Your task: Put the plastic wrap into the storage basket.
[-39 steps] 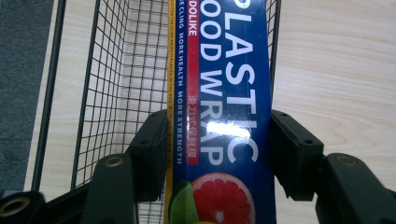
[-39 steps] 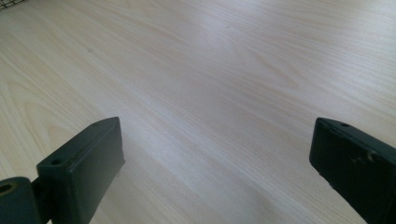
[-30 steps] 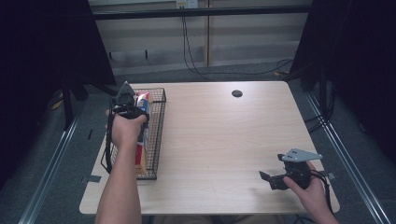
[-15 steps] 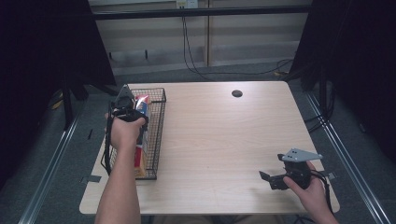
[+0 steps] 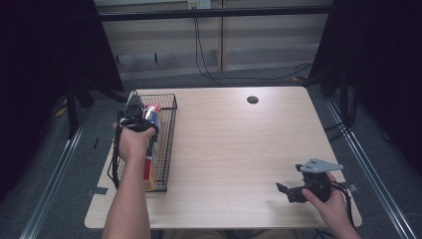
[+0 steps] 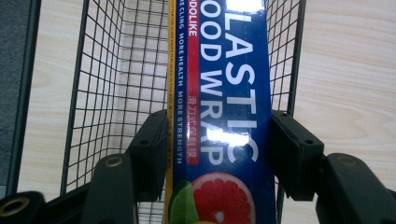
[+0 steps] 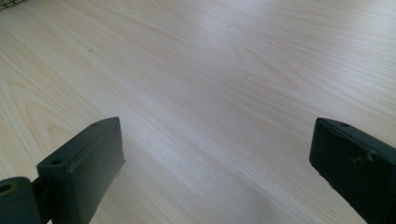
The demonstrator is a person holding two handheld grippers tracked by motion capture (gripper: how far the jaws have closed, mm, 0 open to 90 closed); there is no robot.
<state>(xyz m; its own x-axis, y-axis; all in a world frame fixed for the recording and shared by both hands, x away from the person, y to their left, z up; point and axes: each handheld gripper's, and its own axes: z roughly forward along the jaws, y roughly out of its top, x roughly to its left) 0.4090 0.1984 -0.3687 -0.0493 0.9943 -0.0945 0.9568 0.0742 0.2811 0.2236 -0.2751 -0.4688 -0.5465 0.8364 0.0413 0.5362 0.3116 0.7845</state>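
A long blue box of plastic food wrap with a grapefruit picture lies lengthwise in a black wire basket. My left gripper is shut on the box, one jaw on each long side. In the high view the box sits in the basket at the table's left edge, with the left gripper over its far half. My right gripper is held just above the table near the front right corner. Its jaws stand wide open in the right gripper view, with bare wood between them.
The light wooden table has a small dark round cable hole near its far edge. Cables hang behind the table, and dark curtains stand on both sides.
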